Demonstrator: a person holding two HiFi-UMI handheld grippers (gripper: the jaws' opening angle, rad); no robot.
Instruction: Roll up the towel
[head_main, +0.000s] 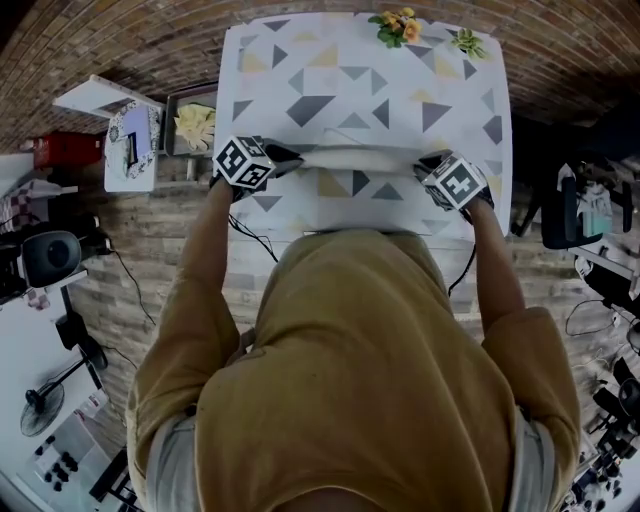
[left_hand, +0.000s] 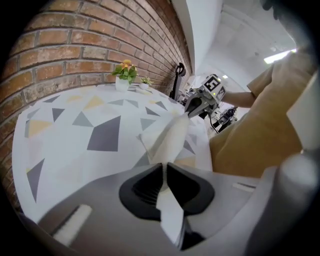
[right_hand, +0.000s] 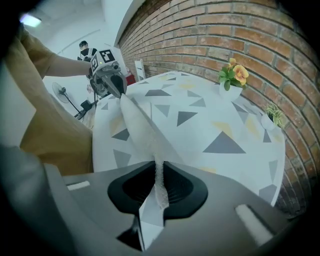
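A white towel hangs stretched as a narrow folded band between my two grippers, just above the table with its triangle-patterned cloth. My left gripper is shut on the towel's left end, and the cloth runs out from between its jaws toward the other gripper. My right gripper is shut on the right end. In the right gripper view the towel is pinched between the pads and leads off to the left gripper.
A pot of orange flowers and a small green plant stand at the table's far edge by the brick wall. A side table and a tray are at the left, a chair at the right.
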